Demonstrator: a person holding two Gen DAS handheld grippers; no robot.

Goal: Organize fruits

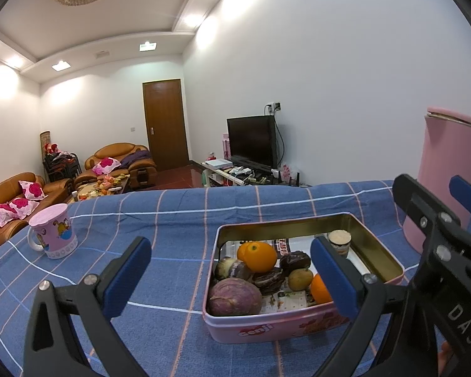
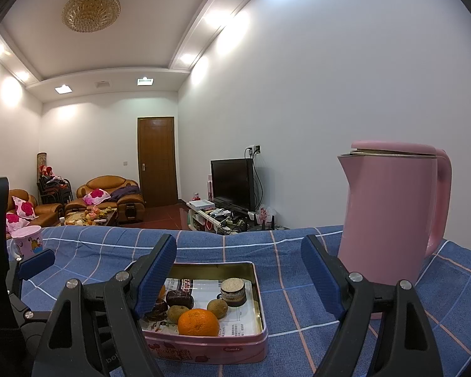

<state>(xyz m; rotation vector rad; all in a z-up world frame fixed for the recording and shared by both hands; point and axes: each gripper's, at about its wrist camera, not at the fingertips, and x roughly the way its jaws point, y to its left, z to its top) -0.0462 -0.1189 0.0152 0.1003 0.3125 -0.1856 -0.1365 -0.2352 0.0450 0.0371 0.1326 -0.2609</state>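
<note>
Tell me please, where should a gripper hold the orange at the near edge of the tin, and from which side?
Grip the orange across its round middle, coming from above: the tin wall blocks a level approach, and fruits sit close behind.

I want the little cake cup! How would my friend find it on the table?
Look on the blue checked tablecloth for the pink tin beside the tall pink kettle. In the tin's far corner nearest the kettle stands the cake cup: the only upright, flat-topped cylinder, dark-sided with a pale crumbly top, unlike the round fruits.

Both the left tool (image 1: 230, 278) and the right tool (image 2: 238, 278) hover with jaws spread wide, empty.
</note>
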